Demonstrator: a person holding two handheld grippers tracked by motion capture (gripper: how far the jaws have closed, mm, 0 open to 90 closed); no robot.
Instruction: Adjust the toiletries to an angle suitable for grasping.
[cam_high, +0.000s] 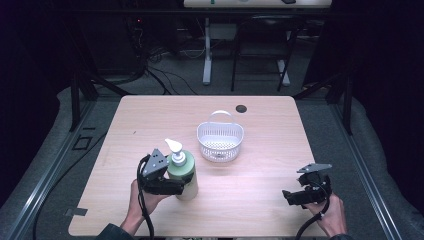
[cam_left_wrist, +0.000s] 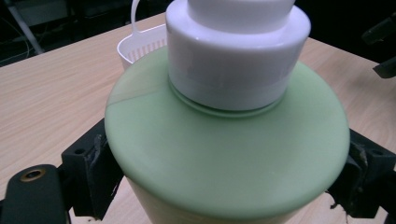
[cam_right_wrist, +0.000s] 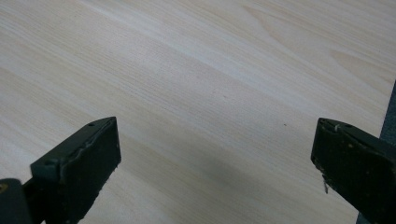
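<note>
A pale green soap bottle (cam_high: 184, 176) with a white pump head (cam_high: 175, 149) stands upright near the table's front left. My left gripper (cam_high: 176, 188) is shut on its body, held by a hand coming from the bottom edge. In the left gripper view the bottle's green shoulder (cam_left_wrist: 224, 154) and white collar (cam_left_wrist: 238, 51) sit between the two black fingers (cam_left_wrist: 88, 172), which press on both sides. My right gripper (cam_high: 292, 196) rests low at the front right, open, with bare wood between its fingers (cam_right_wrist: 79, 168).
A white perforated basket (cam_high: 220, 141) with an upright handle stands at the table's middle, just behind and right of the bottle; its rim (cam_left_wrist: 140, 44) peeks out behind the bottle. A dark round hole (cam_high: 241, 108) lies near the far edge. The wooden table (cam_high: 260, 175) ends close behind my right gripper.
</note>
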